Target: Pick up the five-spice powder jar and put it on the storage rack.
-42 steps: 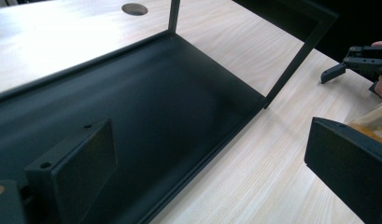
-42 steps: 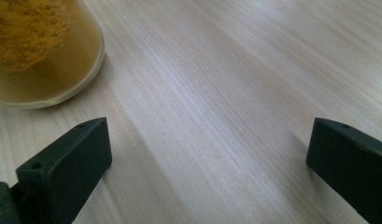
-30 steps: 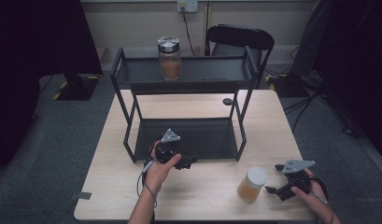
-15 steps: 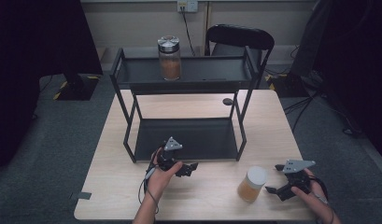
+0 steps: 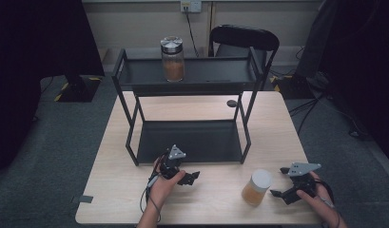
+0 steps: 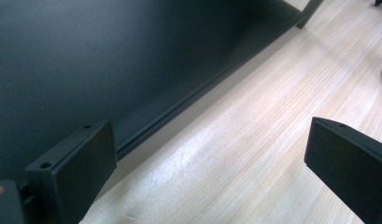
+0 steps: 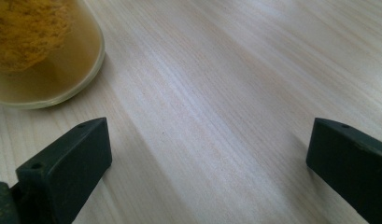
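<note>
The left gripper (image 5: 189, 178) rests with jaws wide apart at the shelf rack's (image 5: 189, 142) front edge, empty. The jar (image 5: 256, 187) stands upright near the table's (image 5: 111, 190) front-right corner, just left of the right gripper (image 5: 279, 182), the nearer one, jaws spread and empty.

The high view is soft and low in detail, its table (image 5: 201, 142) evenly lit from above while the room's corners fall into near-black. In both gripper views the wood grain is fairly sharp at mid-distance, with a pale sheen across it, but the near black jaws blur at their edges. The rack's lower shelf (image 6: 86, 56) reads as flat, featureless dark.
</note>
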{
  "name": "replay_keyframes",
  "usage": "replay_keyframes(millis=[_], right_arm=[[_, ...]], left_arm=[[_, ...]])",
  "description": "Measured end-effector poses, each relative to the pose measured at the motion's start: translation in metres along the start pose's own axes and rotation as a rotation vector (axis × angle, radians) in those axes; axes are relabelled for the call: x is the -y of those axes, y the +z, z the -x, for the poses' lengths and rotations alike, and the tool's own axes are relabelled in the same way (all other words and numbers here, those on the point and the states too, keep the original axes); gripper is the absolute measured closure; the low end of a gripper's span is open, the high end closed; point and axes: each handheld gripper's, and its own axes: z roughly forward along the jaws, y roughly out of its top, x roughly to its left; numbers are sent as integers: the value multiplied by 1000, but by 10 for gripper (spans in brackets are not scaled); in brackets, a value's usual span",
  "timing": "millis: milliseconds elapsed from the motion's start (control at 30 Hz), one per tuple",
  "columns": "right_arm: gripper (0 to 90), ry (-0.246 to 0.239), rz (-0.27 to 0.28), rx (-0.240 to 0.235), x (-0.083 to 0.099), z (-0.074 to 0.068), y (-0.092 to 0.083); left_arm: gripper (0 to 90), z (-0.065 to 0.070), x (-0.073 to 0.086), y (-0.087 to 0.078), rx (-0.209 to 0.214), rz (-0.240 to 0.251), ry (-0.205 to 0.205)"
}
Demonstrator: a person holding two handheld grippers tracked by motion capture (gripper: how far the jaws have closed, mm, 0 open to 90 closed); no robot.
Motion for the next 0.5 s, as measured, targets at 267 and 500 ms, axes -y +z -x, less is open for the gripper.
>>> replay_keyframes(millis=[267,500], right_arm=[[0,0,0,0,0,0,0],[0,1,0,0,0,0,0]], left_arm=[[18,4,5,0,-19,-22,21],[19,5,11,-3,-47,-52,30]])
